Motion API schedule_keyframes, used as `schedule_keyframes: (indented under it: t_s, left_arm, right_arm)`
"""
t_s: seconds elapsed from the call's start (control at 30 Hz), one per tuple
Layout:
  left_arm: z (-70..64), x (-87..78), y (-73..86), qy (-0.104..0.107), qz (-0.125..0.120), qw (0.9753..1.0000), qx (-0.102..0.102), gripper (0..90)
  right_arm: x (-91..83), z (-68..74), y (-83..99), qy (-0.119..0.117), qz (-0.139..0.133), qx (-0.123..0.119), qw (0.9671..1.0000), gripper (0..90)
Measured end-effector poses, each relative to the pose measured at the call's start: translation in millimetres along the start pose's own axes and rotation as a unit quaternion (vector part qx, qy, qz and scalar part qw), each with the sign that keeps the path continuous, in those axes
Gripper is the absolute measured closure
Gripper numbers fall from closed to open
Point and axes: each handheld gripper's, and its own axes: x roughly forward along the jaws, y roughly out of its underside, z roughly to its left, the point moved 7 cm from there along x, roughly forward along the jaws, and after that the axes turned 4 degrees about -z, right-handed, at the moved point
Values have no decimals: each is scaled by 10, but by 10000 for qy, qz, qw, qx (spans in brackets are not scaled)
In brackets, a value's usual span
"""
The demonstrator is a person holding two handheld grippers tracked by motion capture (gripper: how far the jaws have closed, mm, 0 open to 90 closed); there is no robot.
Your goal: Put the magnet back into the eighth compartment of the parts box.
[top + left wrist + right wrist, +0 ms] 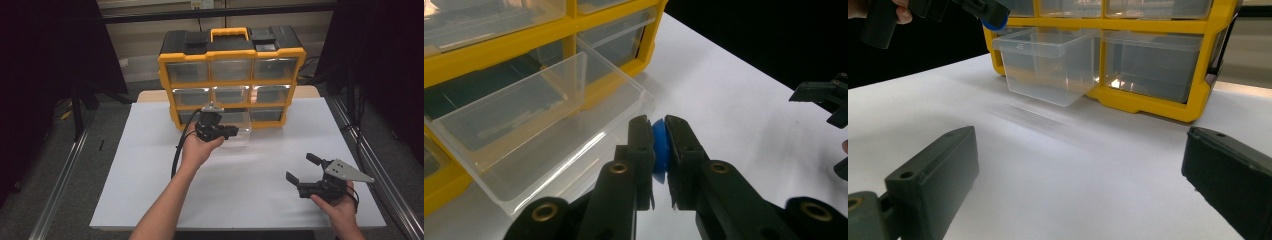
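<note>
Well along, by the look of it: small round blue piece [660,150] already picked up and clamped edge-on between the two black jaws of the left gripper [659,131], held up off the white worktop [260,165] just beside the front corner of the pulled-out clear plastic drawer [544,125]. Drawer drawn forward from the bottom row of the yellow-and-black plastic organiser cabinet [231,75], front part hanging clear of the cabinet and open at the top. Left to do, judged from this: carry the blue piece over the drawer's rim, release it inside, then probably slide the drawer back in. Nothing to be made out inside the open drawer itself; only the dark cabinet interior showing through its clear walls. Other drawers of the cabinet all pushed in, contents too dim and blurred to tell. Right gripper [306,172] lying well away from the cabinet, near the worktop's front right edge, jaws spread wide with nothing between them, pointed toward the open drawer but taking no part. Main risk at the drop: a thin grip on a rounded piece, so a slip short of the rim seems possible.
</note>
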Motion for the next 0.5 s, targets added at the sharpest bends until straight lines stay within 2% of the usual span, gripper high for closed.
schedule_keyframes:
  t_s: [0.23,0.5]
  left_arm:
    - [40,11,-20,-50,-17,10000,-55,824]
    - [50,5,-69,-75,-3,10000,-7,824]
  right_arm:
    - [1,2,1,-6,8,2,10000,14]
    - [2,1,4,7,15,-5,10000,15]
